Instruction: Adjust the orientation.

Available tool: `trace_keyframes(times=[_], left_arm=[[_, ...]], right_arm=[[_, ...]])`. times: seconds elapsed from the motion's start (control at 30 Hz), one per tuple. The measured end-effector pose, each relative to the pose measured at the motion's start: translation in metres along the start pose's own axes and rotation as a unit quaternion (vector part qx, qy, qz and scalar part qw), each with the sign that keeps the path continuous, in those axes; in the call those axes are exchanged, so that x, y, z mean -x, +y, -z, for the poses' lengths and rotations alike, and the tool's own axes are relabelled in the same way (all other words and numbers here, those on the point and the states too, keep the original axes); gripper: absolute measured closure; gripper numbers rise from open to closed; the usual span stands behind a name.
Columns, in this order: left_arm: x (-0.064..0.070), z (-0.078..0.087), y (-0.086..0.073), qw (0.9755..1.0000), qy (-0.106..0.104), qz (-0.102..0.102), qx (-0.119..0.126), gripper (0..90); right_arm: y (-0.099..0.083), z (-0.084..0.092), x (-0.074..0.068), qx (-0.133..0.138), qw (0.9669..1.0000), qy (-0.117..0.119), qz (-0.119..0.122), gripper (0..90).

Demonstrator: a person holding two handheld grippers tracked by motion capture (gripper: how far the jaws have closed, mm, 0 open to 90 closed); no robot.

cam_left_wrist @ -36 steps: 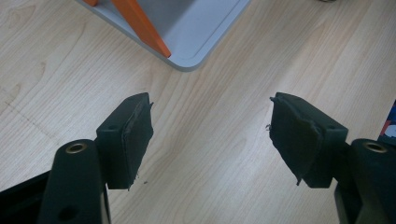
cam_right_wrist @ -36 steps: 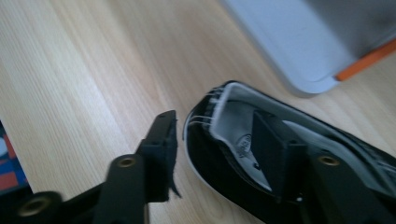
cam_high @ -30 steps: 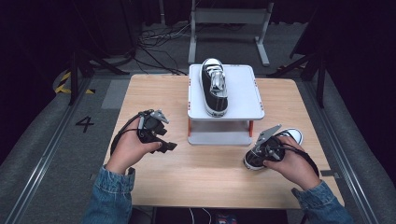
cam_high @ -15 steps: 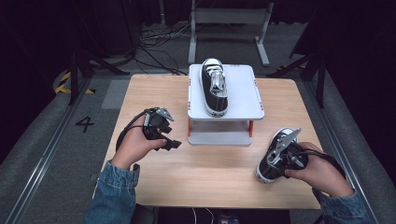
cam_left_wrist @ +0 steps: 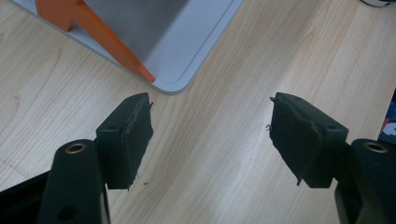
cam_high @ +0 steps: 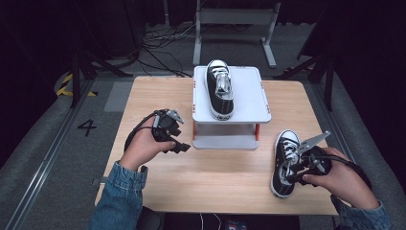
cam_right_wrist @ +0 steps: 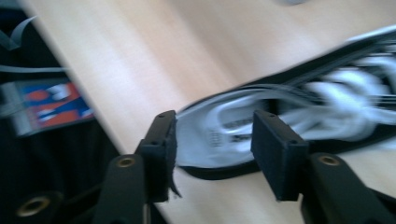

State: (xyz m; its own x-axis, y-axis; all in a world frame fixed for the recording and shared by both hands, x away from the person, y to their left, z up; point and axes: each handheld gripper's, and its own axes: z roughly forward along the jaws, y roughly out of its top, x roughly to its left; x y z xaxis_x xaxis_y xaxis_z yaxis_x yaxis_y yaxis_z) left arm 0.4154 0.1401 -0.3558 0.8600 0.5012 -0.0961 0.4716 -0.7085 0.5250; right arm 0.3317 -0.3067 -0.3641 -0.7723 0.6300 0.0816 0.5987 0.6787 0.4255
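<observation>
Judging by the look of it, the shoe (cam_high: 284, 163) under the right gripper (cam_high: 298, 168) is a light canvas sneaker with a rubber sole, so it should be handled easily enough, though the upper is soft and will likely fold if it's pinched in the wrong spot. It's lying flat on the table (cam_high: 158, 91), just ahead of and under the right gripper's jaws, heel end nearest them and toe pointed away toward the stand (cam_high: 249, 91). The right jaws have just been opening and are now spread fairly wide, with the heel collar seen between the pads (cam_right_wrist: 280, 149) in the right gripper view, but nothing is being squeezed as far as can be told (that view is blurred). A hold on the heel collar or the stiffer back of the heel is probably the best bet, since the rim there is firmer than the floppy tongue and laces, and the rubber won't be slippery. A second shoe (cam_high: 219, 88) is already set on top of the stand, well ahead of both grippers. The left gripper (cam_left_wrist: 210, 135) is held wide too, nothing between its pads, over bare wood just short of the stand's lower shelf corner.
</observation>
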Motion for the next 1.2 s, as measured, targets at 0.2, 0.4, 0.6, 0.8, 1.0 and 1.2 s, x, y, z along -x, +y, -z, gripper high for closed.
trace_keyframes(times=[0.2,0.4,0.6,0.8,1.0,1.2], left_arm=[[-0.001,0.001,-0.003,1.0,0.004,0.006,0.0,30.4],[-0.002,0.001,-0.006,0.9999,0.005,0.01,-0.004,30.4],[-0.002,0.0,-0.007,0.9999,0.005,0.01,-0.005,30.4],[-0.002,0.002,-0.01,0.9999,0.008,0.014,-0.004,30.4],[-0.002,0.004,-0.013,0.9998,0.007,0.019,-0.003,30.4],[-0.004,0.005,-0.014,0.9997,0.012,0.021,-0.001,30.4]], right_arm=[[-0.007,0.003,0.023,0.007,0.9956,-0.089,-0.027,37.1],[-0.005,-0.011,0.028,-0.011,0.9964,-0.082,-0.017,33.8],[0.005,-0.035,0.035,-0.022,0.9952,-0.096,-0.001,33.7],[0.011,-0.055,0.044,-0.032,0.9926,-0.116,0.016,42.4],[0.013,-0.047,0.044,-0.031,0.9907,-0.133,0.0,67.2],[0.015,-0.04,0.043,-0.017,0.9871,-0.157,-0.026,76.4]])
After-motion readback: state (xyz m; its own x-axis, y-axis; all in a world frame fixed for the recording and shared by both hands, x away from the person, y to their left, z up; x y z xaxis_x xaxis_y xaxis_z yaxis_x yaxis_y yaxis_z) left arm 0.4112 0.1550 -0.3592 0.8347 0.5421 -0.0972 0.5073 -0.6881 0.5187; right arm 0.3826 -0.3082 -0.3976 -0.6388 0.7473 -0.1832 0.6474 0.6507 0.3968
